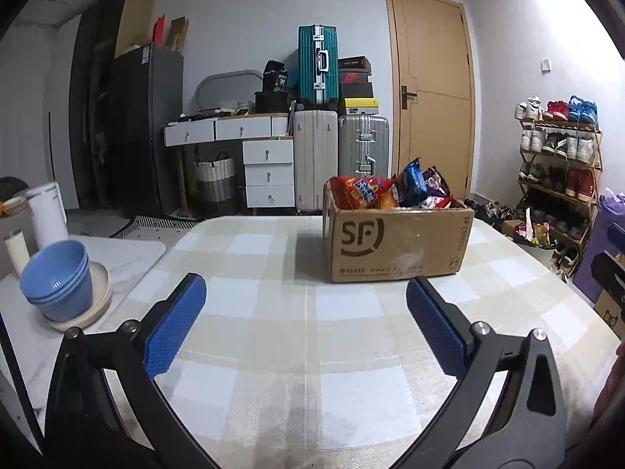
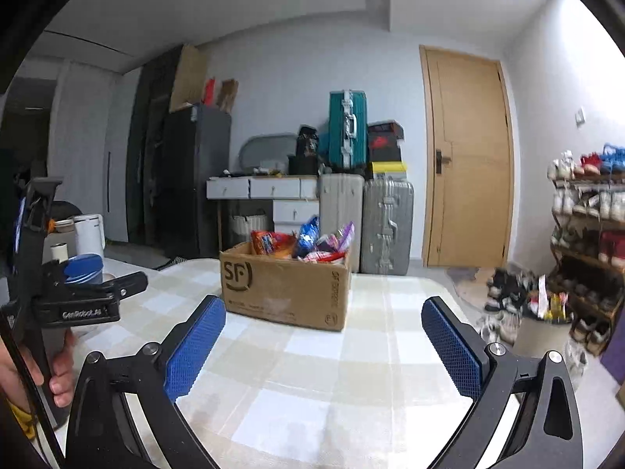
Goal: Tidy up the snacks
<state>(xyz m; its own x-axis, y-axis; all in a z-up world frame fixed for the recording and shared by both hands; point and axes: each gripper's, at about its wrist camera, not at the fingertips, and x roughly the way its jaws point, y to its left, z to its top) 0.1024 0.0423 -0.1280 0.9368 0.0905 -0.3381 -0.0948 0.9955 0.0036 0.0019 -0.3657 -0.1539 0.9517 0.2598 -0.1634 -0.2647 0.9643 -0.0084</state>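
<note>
Snack packets (image 1: 390,189) packed on end in an open cardboard box (image 1: 394,246), toward the far side of the table (image 1: 273,258); no loose packet visible on the checked cloth in front.

Left hand-held gripper (image 1: 304,285) spread wide and holding nothing, hovering low over the near table, aimed at the logo face of the box. Right hand-held gripper (image 2: 323,305) likewise agape and empty, a little further right, viewing the box corner-on.

Fits either packets already gathered into the box, or a full box waiting to be sorted out; impossible to settle from here.

For any grasp of a packet: best to come from above, close on the flat crimped top rather than the puffed belly, lift straight up without dragging neighbours, and spare the other hand-held gripper to steady the box wall.

Long axis of the box across the left view, side to side, printed face toward the cameras, mouth up. Packets near vertical, tops up, some leaning right.

Stack of blue bowls (image 1: 58,277) at the left edge, well apart.
</note>
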